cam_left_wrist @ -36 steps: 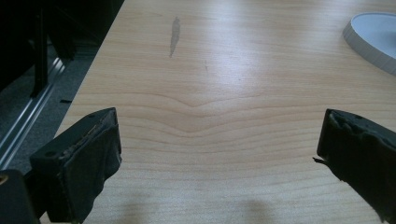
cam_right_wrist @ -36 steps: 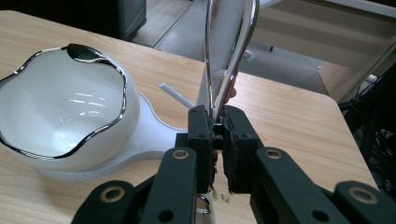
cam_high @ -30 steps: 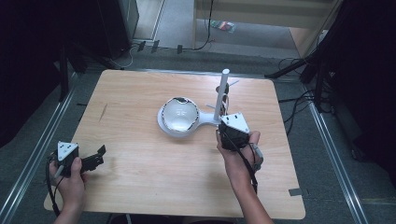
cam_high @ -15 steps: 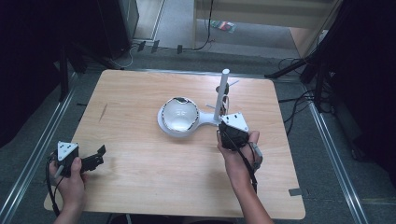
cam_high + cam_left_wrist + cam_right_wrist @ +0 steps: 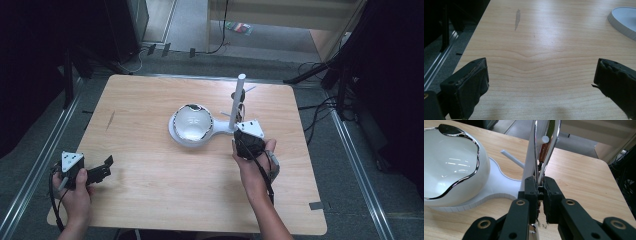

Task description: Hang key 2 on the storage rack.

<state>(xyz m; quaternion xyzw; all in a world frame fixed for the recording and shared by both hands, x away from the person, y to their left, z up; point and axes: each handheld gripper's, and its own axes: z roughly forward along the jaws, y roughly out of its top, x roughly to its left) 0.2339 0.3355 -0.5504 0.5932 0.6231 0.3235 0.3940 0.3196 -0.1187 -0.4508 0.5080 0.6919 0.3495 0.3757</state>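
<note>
Movement since a second ago?

Hardly any. The right tongs [image 5: 241,133] stay at the foot of the white post [image 5: 237,102], where they were, and the left tongs [image 5: 106,167] stay low by the near left corner of the surface [image 5: 150,200].

How do the right ones stand?

Pinched narrow in the right gripper view, right tongs [image 5: 539,187] closed on a thin chrome piece [image 5: 551,150] that rises just beside the post [image 5: 530,157]. I cannot tell what the piece is.

And the left?

Spread wide in the left gripper view, left tongs [image 5: 540,82] with nothing but bare wood between them.

The bowl?

White bowl [image 5: 191,121] with a chrome rim, seated on the stand base [image 5: 217,127] near the middle, just left of the post, untouched.

So what does the stillness mean?

My guess: the grip is settled and the work at the post has paused, with the chrome piece neither lifted away nor released.
</note>
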